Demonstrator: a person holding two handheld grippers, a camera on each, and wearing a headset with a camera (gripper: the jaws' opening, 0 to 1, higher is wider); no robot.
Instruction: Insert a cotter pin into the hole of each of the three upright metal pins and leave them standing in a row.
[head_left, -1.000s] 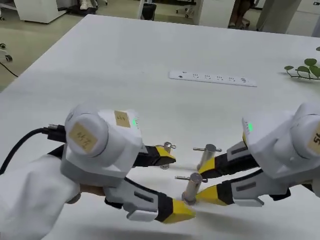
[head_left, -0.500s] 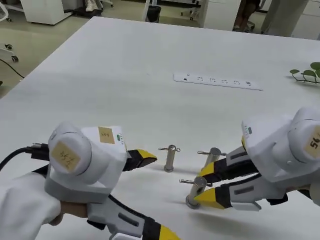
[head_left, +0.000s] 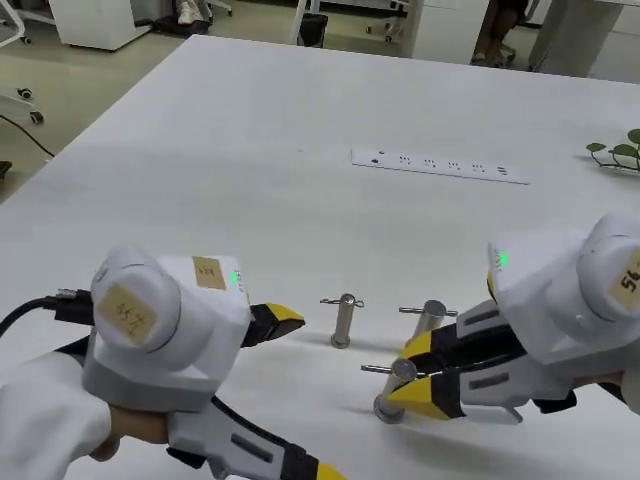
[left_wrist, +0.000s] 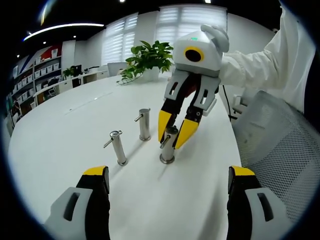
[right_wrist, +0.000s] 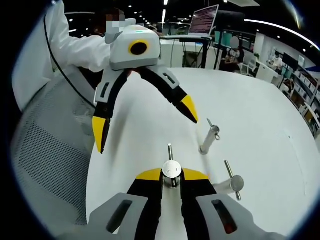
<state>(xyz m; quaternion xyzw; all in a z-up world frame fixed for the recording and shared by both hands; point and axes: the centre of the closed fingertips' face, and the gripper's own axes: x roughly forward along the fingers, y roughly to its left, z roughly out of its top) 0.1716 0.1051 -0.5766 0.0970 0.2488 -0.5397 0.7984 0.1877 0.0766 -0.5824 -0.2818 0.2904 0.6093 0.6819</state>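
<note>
Three upright metal pins stand close together on the white table, each with a thin cotter pin through its top: the left pin (head_left: 342, 322), the far pin (head_left: 429, 318) and the near pin (head_left: 391, 388). My right gripper (head_left: 405, 376) is shut on the near pin, its yellow jaws clamped on the shaft; in the right gripper view the pin's head (right_wrist: 171, 169) sits between the jaw tips. My left gripper (head_left: 300, 395) is open and stands to the left of the pins, apart from them. In the left gripper view the near pin (left_wrist: 167, 150) stands ahead, between the right gripper's fingertips (left_wrist: 164, 125).
A white power strip (head_left: 440, 166) lies farther back on the table. A potted plant (head_left: 618, 152) stands at the far right edge. A mesh chair (left_wrist: 280, 150) stands beside the table. The table's left edge (head_left: 90, 125) drops to the floor.
My left gripper has drawn back to the left, away from the pins, and stays open. The right gripper remains clamped on the near pin.
</note>
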